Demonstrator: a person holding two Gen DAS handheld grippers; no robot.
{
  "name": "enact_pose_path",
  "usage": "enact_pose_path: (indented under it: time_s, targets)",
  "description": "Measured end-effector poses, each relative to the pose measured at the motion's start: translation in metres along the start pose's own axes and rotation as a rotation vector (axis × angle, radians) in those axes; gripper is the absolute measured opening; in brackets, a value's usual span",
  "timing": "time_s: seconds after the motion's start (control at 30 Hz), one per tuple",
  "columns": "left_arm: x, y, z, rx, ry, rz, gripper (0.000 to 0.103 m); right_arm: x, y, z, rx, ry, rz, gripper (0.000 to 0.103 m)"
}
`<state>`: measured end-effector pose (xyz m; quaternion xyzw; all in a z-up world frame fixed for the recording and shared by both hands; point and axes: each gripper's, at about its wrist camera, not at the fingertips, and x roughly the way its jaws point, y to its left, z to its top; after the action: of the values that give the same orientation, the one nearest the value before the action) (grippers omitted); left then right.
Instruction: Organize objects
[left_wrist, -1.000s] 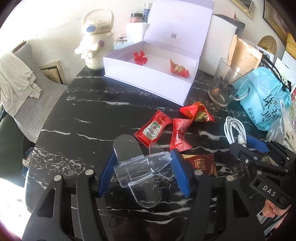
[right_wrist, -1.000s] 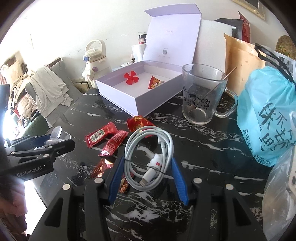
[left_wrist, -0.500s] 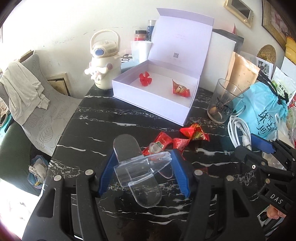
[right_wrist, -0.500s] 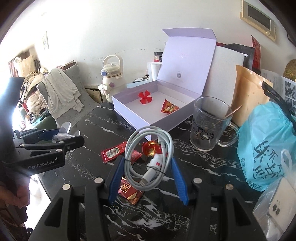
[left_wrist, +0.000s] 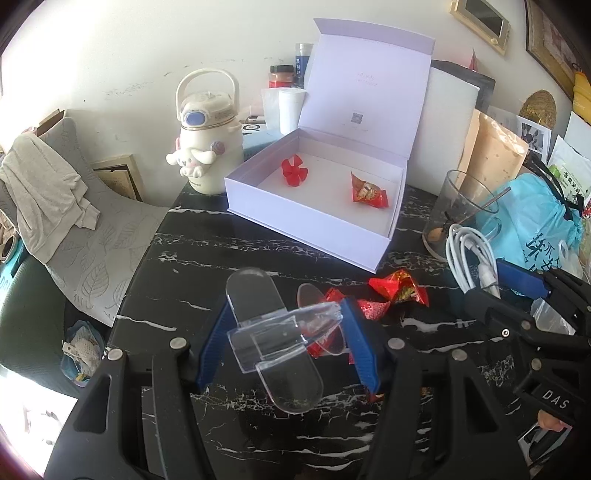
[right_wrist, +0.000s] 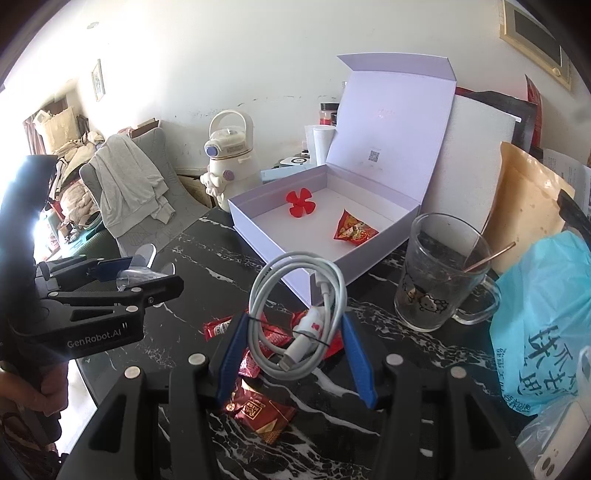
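The left gripper (left_wrist: 284, 332) pinches a clear plastic clip (left_wrist: 273, 339) between its blue fingers, up above the black marble table (left_wrist: 221, 258). The open white box (left_wrist: 314, 206) sits behind, with a red flower (left_wrist: 294, 171) and a red snack packet (left_wrist: 367, 190) inside. The right gripper (right_wrist: 295, 339) squeezes a coiled white cable (right_wrist: 297, 314) over red packets (right_wrist: 258, 406) on the table.

Table (left_wrist: 258, 254) black with white marbled veins; box (left_wrist: 306, 221) pale lilac-white; flower (left_wrist: 293, 171) red; snack packet (left_wrist: 367, 192) red with printed picture; cable (right_wrist: 295, 314) white; clip (left_wrist: 277, 332) clear; finger pads (right_wrist: 356, 362) blue; bag (right_wrist: 543, 325) light blue with dark characters; kettle (left_wrist: 205, 147) cream.
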<state>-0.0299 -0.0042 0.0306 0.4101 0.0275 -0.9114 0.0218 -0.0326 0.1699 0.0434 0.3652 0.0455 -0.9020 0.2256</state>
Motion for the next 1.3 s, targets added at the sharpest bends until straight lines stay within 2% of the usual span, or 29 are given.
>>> enact_pose_path:
  time_s: [0.73,1.3]
  targets:
    - [0.06,-0.006,0.053,0.039,0.029,-0.039,0.058,0.054,-0.021,0.048,0.011,0.008,-0.008,0.052]
    - [0.104,-0.008,0.119,0.113,-0.019,-0.016,0.058,0.092,-0.048,0.098,0.041,-0.01,-0.045,0.052]
